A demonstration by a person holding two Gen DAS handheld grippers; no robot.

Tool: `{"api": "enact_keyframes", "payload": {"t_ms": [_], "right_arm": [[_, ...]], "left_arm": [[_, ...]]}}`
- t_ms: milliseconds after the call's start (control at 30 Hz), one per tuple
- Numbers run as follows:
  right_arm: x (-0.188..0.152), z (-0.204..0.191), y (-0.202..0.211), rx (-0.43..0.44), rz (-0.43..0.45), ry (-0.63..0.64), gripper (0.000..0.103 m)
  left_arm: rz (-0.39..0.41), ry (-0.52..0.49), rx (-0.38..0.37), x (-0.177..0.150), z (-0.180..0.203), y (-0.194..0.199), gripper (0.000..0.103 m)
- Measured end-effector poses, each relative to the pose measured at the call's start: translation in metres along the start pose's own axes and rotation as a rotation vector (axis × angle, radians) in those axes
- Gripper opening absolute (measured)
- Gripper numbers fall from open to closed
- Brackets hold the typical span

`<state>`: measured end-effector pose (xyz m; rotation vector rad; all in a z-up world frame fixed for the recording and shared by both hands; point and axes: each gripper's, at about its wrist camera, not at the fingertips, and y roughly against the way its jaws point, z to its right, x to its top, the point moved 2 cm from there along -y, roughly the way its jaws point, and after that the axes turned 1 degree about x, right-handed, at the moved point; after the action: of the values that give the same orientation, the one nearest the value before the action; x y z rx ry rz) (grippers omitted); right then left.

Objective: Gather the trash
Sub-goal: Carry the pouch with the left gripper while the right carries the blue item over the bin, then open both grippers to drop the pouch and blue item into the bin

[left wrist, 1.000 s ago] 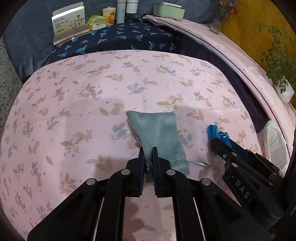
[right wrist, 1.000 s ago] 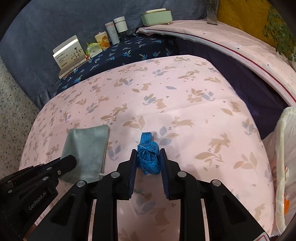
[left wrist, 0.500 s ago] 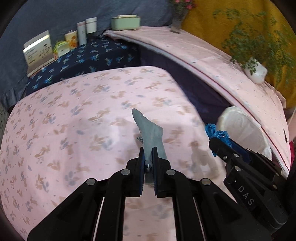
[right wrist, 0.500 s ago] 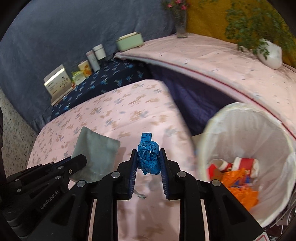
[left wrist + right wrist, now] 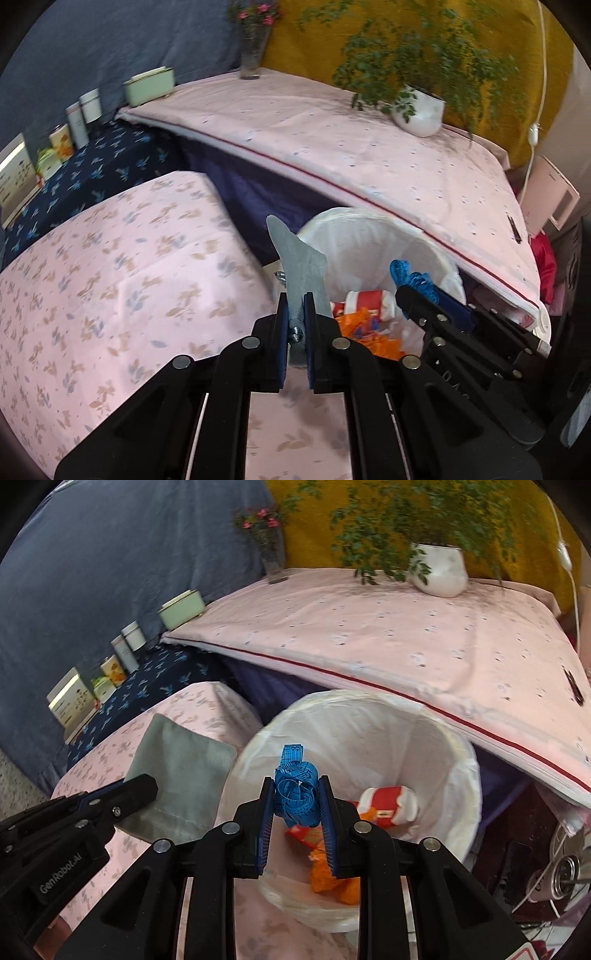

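Note:
My left gripper (image 5: pixel 296 312) is shut on a grey-green cloth pouch (image 5: pixel 301 262), which hangs in the air at the near edge of the white-lined trash bin (image 5: pixel 369 236). In the right wrist view the same pouch (image 5: pixel 181 775) hangs beside the bin's left rim (image 5: pixel 251 746). My right gripper (image 5: pixel 297 794) is shut on a rolled blue tape measure (image 5: pixel 296 788) and hovers over the bin's mouth. That tape measure (image 5: pixel 413 277) also shows in the left wrist view. Red-and-white packaging (image 5: pixel 388 803) and orange scraps (image 5: pixel 332 875) lie inside the bin.
The pink rabbit-print bed cover (image 5: pixel 110 295) lies to the left, below the grippers. A pink-covered table (image 5: pixel 406 646) behind the bin carries a white plant pot (image 5: pixel 439 570), a glass vase (image 5: pixel 273 559) and a green box (image 5: pixel 183 609). Several jars and boxes (image 5: pixel 110 672) stand on a dark blue cloth.
Both grippers rose and swung right, from over the bed to the trash bin. The pouch left the bed and now hangs folded. The bin came fully into view.

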<state>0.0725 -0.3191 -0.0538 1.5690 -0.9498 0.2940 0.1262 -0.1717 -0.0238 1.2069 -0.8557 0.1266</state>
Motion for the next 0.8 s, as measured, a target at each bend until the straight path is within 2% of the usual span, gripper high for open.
{"api": "enact_keyframes", "payload": {"t_ms": [300, 800], "right_arm": [[-0.003, 0.031, 0.004, -0.034, 0.003, -0.048, 0.022], [-0.006, 0.036, -0.005, -0.040, -0.013, -0.056, 0.022]], "left_arm": [[-0.018, -0.049, -0.021, 0.005, 0.030, -0.013, 0.007], [-0.048, -0.042, -0.034, 0.003, 0.031, -0.027, 0.008]]}}
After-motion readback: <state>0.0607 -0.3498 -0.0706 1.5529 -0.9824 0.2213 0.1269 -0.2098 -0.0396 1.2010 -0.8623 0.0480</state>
